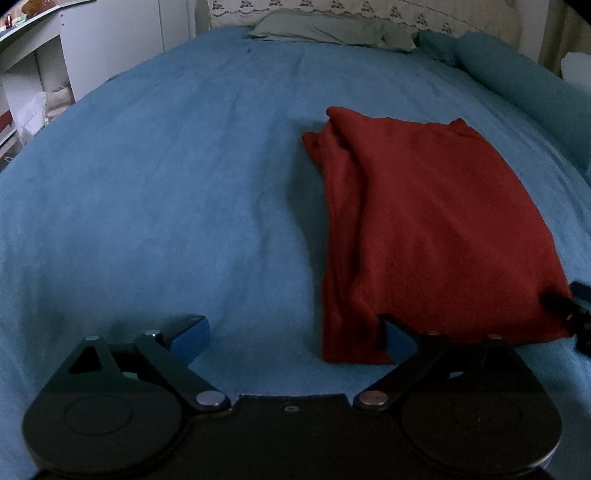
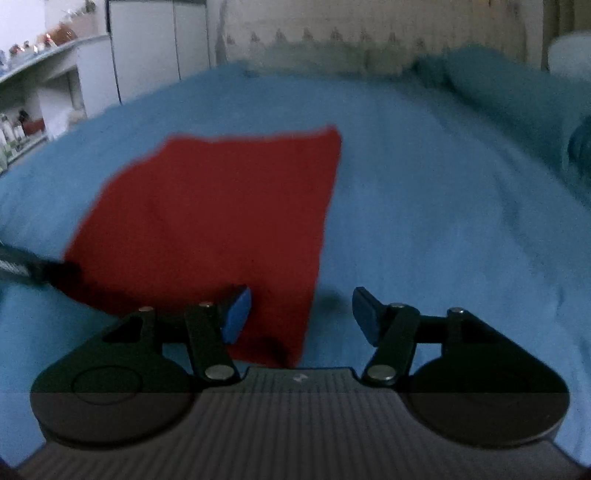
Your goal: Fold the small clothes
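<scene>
A: On the blue bed (image 1: 147,184), red garment (image 1: 424,229) lies folded lengthwise, well short of the pillow (image 1: 332,29).
B: Left?
A: Likely a crosswise fold. Left claw (image 1: 291,332) released at the garment's near hem; right claw (image 2: 299,317) released over its near corner.

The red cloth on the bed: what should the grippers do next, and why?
Probably close on the near edge. The red cloth lies partly folded on the blue bedspread, and the left gripper and right gripper are both open at its near corners, gripping nothing.
</scene>
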The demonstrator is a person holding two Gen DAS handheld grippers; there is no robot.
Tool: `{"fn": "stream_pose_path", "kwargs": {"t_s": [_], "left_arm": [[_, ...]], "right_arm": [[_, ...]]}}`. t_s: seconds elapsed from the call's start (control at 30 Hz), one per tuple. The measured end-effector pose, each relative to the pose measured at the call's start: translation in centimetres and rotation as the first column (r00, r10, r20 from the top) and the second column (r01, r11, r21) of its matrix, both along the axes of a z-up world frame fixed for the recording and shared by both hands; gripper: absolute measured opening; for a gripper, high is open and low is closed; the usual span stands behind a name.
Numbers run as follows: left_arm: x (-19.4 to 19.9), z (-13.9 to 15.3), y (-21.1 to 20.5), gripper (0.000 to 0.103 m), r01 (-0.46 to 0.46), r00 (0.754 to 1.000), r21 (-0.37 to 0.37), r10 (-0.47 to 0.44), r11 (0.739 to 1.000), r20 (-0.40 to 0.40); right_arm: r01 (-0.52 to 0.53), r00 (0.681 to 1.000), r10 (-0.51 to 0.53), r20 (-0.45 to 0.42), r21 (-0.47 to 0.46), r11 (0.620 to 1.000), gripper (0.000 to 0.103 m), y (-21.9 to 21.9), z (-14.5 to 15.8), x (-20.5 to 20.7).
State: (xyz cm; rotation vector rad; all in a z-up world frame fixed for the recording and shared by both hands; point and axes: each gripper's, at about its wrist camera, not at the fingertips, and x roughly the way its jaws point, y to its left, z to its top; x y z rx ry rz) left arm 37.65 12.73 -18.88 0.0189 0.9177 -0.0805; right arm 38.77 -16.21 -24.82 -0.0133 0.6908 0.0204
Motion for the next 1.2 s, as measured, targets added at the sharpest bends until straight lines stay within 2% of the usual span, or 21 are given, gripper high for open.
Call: {"fn": "stream_pose_path", "kwargs": {"t_s": [0.1, 0.2, 0.23, 0.27, 0.33, 0.4, 0.5, 0.57, 0.7, 0.87, 0.9, 0.97, 1.03, 1.1, 1.13, 1.2], "left_arm": [[0.4, 0.1, 0.1, 0.103, 0.011, 1.0, 0.007, -0.01, 1.0, -0.003], [0.2, 1.9, 0.0, 0.102, 0.017, 1.0, 0.032, -0.018, 0.999, 0.014], [0.3, 2.9, -0.1, 0.102, 0.018, 0.999, 0.03, -0.019, 0.999, 0.031], [0.5, 4.2, -0.1, 0.103, 0.025, 0.998, 0.02, -0.026, 0.999, 0.051], [1.9, 6.3, -0.2, 0.103, 0.053, 0.996, -0.01, -0.052, 0.999, 0.071], [4.8, 7.6, -0.4, 0.103, 0.085, 0.996, -0.027, -0.084, 0.996, 0.041], [10.2, 6.6, -0.7, 0.103, 0.099, 0.989, -0.061, -0.105, 0.993, -0.105], [12.9, 5.2, -0.6, 0.103, 0.082, 0.978, -0.08, -0.096, 0.993, -0.188], [15.1, 3.4, 0.0, 0.103, 0.05, 0.968, -0.182, -0.093, 0.982, -0.234], [16.1, 1.8, 0.0, 0.096, 0.032, 0.956, -0.346, -0.13, 0.938, -0.263], [16.3, 1.6, -0.4, 0.094, 0.031, 0.952, -0.363, -0.138, 0.931, -0.272], [16.5, 1.0, -1.3, 0.091, 0.039, 0.947, -0.364, -0.151, 0.931, -0.284], [16.7, 0.8, -2.3, 0.091, 0.059, 0.95, -0.339, -0.157, 0.939, -0.27], [16.4, 0.8, -3.0, 0.091, 0.095, 0.951, -0.348, -0.188, 0.933, -0.245], [16.3, 0.7, -3.4, 0.087, 0.104, 0.949, -0.354, -0.2, 0.929, -0.245], [16.1, 0.8, -4.1, 0.074, 0.109, 0.951, -0.306, -0.188, 0.946, -0.244]], "right_arm": [[-0.017, 1.0, 0.017, 0.013, -0.003, 1.0, 0.077, -0.2, -0.2, 0.0], [-0.049, 0.999, 0.049, 0.023, -0.008, 0.999, 0.078, -0.6, 1.7, 0.0], [-0.059, 0.998, 0.059, 0.034, -0.001, 0.998, 0.084, -0.9, 2.7, 0.0], [-0.074, 0.997, 0.073, 0.038, 0.013, 0.997, 0.102, -1.2, 3.8, 0.4], [-0.11, 0.994, 0.11, 0.008, 0.056, 0.992, 0.103, -2.1, 6.2, 2.2], [-0.119, 0.992, 0.122, -0.035, 0.079, 0.99, 0.103, -2.9, 8.1, 3.9], [-0.09, 0.982, 0.109, -0.152, 0.13, 0.987, 0.103, -3.8, 9.2, 7.3], [-0.061, 0.978, 0.096, -0.183, 0.19, 0.98, 0.103, -4.7, 8.9, 8.9], [0.012, 0.967, 0.067, -0.246, 0.305, 0.952, 0.103, -6.4, 7.3, 11.2], [0.03, 0.949, 0.081, -0.305, 0.342, 0.939, 0.103, -6.6, 5.2, 12.4], [0.033, 0.946, 0.085, -0.313, 0.353, 0.935, 0.1, -6.5, 4.9, 12.5], [0.041, 0.94, 0.096, -0.328, 0.386, 0.922, 0.088, -6.4, 4.3, 12.8], [0.071, 0.937, 0.084, -0.339, 0.422, 0.904, 0.088, -6.4, 3.8, 12.8], [0.088, 0.936, 0.083, -0.342, 0.456, 0.886, 0.084, -6.3, 3.5, 13.1], [0.098, 0.935, 0.08, -0.346, 0.468, 0.878, 0.074, -6.2, 3.2, 13.3], [0.115, 0.932, 0.072, -0.356, 0.478, 0.871, 0.062, -5.9, 3.2, 13.5]]}}
